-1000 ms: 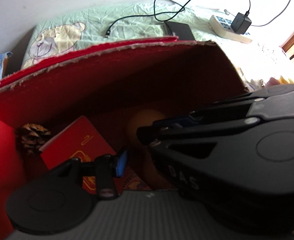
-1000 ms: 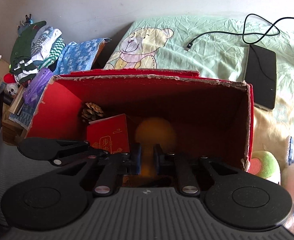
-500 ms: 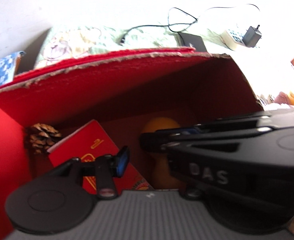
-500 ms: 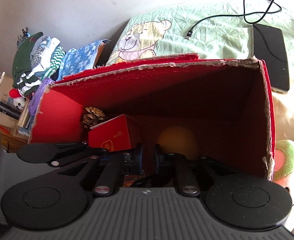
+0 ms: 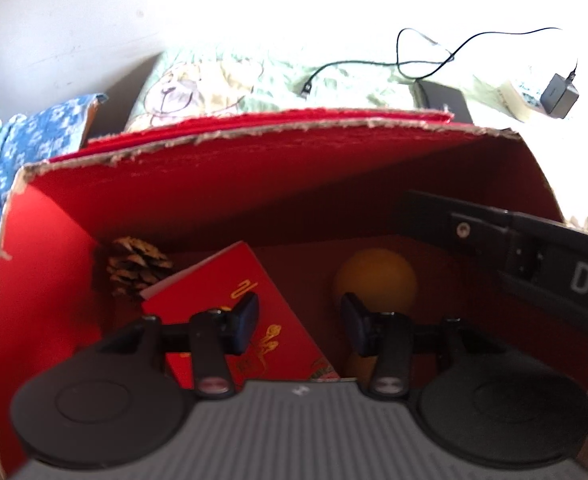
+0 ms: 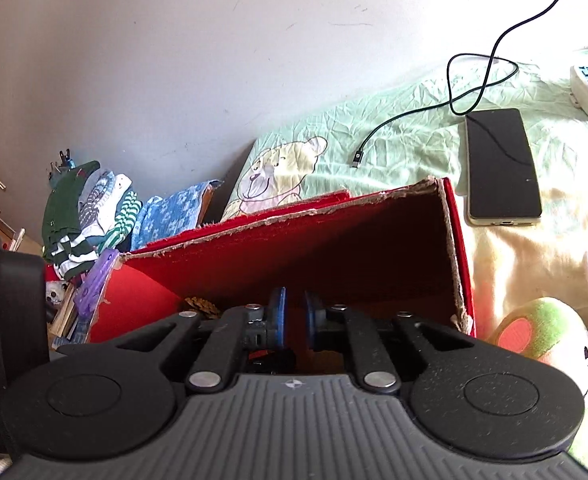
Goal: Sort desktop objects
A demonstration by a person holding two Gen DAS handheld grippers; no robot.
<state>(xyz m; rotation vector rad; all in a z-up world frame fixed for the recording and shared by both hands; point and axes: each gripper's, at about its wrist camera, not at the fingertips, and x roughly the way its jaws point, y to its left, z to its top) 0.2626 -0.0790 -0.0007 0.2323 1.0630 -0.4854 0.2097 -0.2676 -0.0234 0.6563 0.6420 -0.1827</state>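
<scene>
While the right gripper [image 6: 294, 320] fingers nearly meet — empty — left gripper [image 5: 300, 324] fingers gape over red box [image 5: 253, 184].

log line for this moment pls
left gripper: open, over red box | right gripper: nearly shut, empty | inside: pine cone, red booklet, orange ball

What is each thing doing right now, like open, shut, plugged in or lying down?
Red cardboard box: open, no lid on.
Brown pine cone: lying in box corner.
Red booklet: tilted inside box.
Orange ball: resting on box floor.
Black phone: screen dark, unplugged.
Left gripper: open, empty.
Right gripper: nearly shut, empty.
</scene>
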